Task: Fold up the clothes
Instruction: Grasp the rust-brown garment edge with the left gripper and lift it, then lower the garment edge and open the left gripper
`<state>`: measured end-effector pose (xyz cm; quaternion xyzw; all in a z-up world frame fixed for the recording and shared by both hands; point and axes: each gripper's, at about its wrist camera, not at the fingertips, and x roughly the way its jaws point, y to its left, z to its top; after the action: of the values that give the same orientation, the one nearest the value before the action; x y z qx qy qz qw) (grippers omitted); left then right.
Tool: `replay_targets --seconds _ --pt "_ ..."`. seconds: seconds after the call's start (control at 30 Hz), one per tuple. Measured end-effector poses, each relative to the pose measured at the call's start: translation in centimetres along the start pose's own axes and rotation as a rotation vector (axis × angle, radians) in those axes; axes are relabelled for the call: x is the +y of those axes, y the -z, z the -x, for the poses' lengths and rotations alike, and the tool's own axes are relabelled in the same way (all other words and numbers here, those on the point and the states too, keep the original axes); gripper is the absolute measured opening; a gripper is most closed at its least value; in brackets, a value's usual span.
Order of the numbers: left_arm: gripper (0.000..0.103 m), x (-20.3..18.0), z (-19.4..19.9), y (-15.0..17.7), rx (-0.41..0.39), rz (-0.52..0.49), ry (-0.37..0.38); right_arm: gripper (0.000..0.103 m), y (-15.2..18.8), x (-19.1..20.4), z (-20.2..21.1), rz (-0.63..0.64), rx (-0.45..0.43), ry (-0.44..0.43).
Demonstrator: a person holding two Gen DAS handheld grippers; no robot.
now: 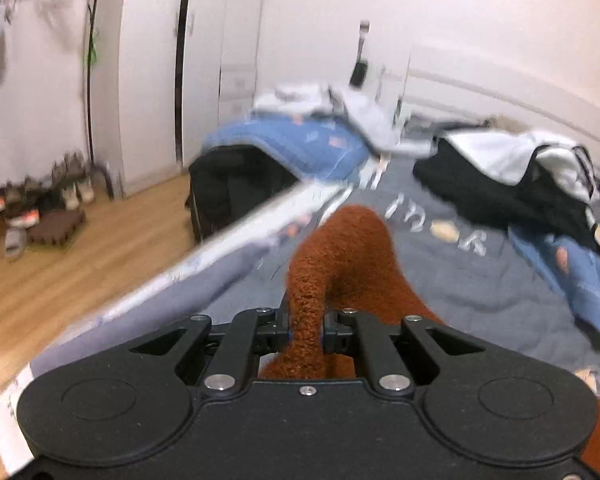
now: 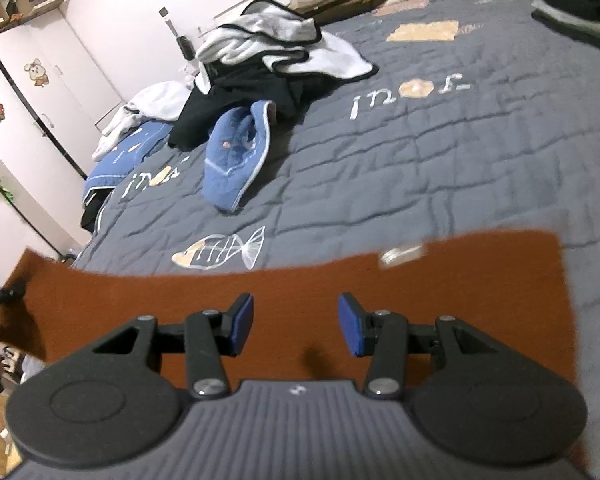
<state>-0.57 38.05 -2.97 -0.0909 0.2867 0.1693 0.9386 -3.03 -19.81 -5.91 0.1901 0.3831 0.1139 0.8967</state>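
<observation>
A rust-brown fuzzy garment [image 2: 340, 280] lies spread as a flat strip across the near part of the grey quilted bed [image 2: 440, 152]. My left gripper [image 1: 306, 330] is shut on a bunched fold of this brown garment [image 1: 340, 248] and holds it lifted. In the right wrist view the left gripper [image 2: 4, 298] grips the strip's left corner. My right gripper [image 2: 296, 322] is open and empty, its blue pads [image 2: 242, 322] hovering just above the middle of the strip.
A heap of black and white clothes [image 2: 268, 64] and a blue quilted piece [image 2: 232, 152] lie farther back on the bed. Folded dark items [image 2: 572, 4] are at the far right. Left of the bed are wooden floor [image 1: 80, 248], shoes [image 1: 40, 200] and white wardrobes [image 1: 148, 80].
</observation>
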Motion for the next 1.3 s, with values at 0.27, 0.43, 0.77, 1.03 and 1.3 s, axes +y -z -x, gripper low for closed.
replay_targets --seconds 0.27,0.43,0.77,1.03,1.3 --pt "0.052 -5.5 2.6 1.3 0.032 -0.175 0.151 0.046 -2.8 -4.7 2.4 -0.008 -0.028 0.226" --pt "0.052 -12.7 5.3 3.3 0.061 -0.261 0.485 0.046 -3.4 -7.8 2.3 0.011 0.003 0.289" --pt "0.052 -22.8 9.1 9.1 0.142 -0.357 0.851 0.046 -2.6 -10.1 -1.3 0.060 0.074 0.262" --pt "0.052 -24.8 8.1 10.5 0.183 -0.381 0.842 0.030 -2.2 -10.6 -1.8 0.000 0.080 0.232" --pt "0.053 -25.4 8.0 10.4 0.189 -0.387 0.841 0.002 -2.8 -11.3 0.2 -0.064 -0.004 0.193"
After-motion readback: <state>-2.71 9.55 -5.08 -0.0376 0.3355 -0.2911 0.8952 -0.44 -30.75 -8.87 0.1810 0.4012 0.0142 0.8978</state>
